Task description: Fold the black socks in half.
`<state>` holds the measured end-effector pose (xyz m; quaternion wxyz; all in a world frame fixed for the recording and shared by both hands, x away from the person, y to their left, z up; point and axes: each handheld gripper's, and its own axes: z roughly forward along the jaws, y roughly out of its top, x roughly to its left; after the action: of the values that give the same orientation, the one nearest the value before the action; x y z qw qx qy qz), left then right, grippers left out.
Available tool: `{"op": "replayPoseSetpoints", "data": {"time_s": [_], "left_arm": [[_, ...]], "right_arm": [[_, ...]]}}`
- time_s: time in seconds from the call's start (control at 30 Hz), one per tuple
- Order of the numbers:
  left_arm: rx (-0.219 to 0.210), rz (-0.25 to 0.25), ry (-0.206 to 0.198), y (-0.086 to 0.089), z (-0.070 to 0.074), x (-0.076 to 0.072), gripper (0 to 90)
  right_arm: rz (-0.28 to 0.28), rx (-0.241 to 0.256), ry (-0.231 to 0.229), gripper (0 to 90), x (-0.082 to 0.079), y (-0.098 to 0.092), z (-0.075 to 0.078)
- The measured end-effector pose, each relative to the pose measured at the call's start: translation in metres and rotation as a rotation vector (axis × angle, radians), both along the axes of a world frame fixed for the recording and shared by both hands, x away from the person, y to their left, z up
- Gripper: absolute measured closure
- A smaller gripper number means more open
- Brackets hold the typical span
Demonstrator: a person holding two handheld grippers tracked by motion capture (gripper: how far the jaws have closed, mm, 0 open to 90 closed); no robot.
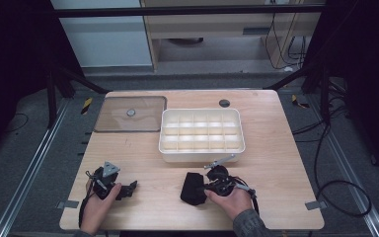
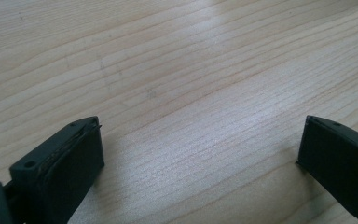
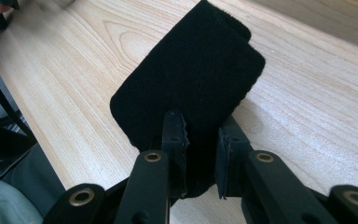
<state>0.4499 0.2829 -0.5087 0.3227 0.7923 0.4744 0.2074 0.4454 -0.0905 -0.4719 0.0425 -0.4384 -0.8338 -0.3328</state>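
Note:
A folded black cloth (image 1: 193,187) lies on the wooden table (image 1: 276,163) in front of the white divided tray (image 1: 202,154). My right gripper (image 1: 206,188) is shut on the near edge of this black cloth (image 3: 191,79), its jaws pinching the fabric between them (image 3: 201,149). My left gripper (image 1: 128,188) rests at the table's front left, held in a hand, jaws pointing right. In the left gripper view its jaws stand wide apart (image 2: 200,149) over bare wood, with nothing between them.
The white tray has several small empty compartments. A clear lid (image 1: 131,113) with a round knob lies at the back left of the table. A dark round grommet (image 1: 224,103) sits near the far edge. Metal rails and cables run along the floor on both sides.

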Motion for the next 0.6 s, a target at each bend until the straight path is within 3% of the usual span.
{"op": "replayPoseSetpoints", "data": {"time_s": [0.6], "left_arm": [[-0.004, -0.005, -0.001, -0.001, 0.0, 0.0, 0.0]], "right_arm": [[-0.021, 0.0, -0.037, 76.8, 0.005, -0.009, 0.012]]}}
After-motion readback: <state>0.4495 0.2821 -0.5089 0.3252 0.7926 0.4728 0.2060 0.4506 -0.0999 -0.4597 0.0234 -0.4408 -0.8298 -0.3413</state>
